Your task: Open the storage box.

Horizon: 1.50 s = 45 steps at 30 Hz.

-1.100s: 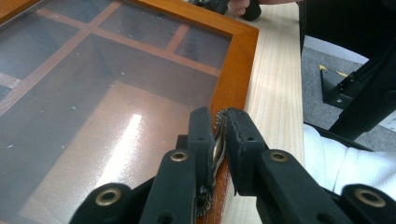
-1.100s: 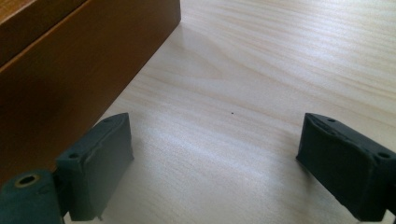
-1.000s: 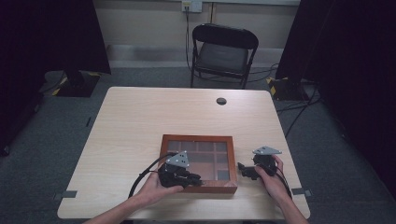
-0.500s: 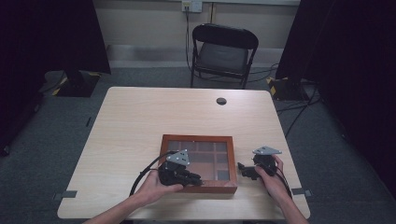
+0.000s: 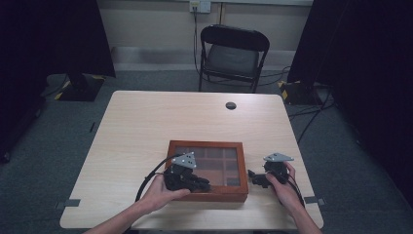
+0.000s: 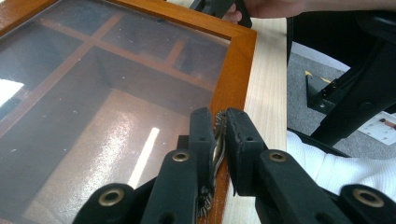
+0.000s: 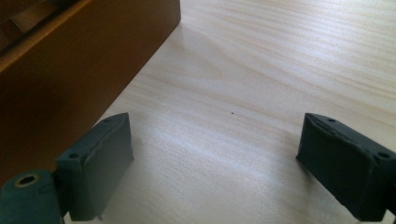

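Note:
A wooden box (image 5: 207,168) with a glass lid over several compartments lies near the table's front edge. My left gripper (image 5: 200,185) rests over its front rim. In the left gripper view the box frame (image 6: 236,65) runs up the middle, and my left gripper (image 6: 219,128) is shut on a small brass latch (image 6: 218,144) at that rim. My right gripper (image 5: 253,177) sits on the table just right of the box, pointing at its side. The right gripper view has my right gripper (image 7: 215,154) open, nothing between its jaws, with the box wall (image 7: 70,70) to its left.
The light wooden table (image 5: 146,126) has a dark round grommet (image 5: 231,105) near its far edge. A black folding chair (image 5: 231,56) stands behind the table. Cables trail on the floor at the right (image 5: 307,117).

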### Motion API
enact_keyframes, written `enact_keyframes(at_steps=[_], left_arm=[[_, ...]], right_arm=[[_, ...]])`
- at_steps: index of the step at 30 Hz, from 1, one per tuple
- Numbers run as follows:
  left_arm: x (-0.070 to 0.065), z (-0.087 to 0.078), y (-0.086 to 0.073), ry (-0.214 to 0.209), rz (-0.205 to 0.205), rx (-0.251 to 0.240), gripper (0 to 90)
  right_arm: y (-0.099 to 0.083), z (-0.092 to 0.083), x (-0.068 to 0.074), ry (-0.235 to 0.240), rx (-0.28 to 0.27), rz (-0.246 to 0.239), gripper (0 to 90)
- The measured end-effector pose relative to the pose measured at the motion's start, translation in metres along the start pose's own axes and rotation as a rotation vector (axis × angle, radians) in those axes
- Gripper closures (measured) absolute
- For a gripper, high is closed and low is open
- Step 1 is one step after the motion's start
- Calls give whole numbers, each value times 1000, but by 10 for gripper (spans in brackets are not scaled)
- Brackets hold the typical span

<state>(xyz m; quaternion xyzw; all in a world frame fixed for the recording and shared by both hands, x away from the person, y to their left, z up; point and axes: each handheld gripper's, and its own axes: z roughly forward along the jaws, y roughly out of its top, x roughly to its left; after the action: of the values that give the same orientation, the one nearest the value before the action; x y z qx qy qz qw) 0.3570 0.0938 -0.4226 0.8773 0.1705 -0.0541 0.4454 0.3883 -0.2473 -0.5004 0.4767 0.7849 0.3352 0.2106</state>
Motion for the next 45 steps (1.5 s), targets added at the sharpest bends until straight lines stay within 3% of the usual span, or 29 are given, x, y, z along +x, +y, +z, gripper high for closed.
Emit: enact_keyframes(at_steps=[16,24,32,41,45], left_arm=[[-2,-10,12,13,23,-17,813],[1,-15,18,-3,-5,-11,812],[1,-19,24,-2,-4,-7,812],[2,-26,32,0,-7,-19,810],[4,-33,36,-1,-19,-49,809]], right_arm=[[0,0,0,0,1,0,94],[0,0,0,0,1,0,94],[0,0,0,0,1,0,94],[0,0,0,0,0,0,94],[0,0,0,0,0,0,94]])
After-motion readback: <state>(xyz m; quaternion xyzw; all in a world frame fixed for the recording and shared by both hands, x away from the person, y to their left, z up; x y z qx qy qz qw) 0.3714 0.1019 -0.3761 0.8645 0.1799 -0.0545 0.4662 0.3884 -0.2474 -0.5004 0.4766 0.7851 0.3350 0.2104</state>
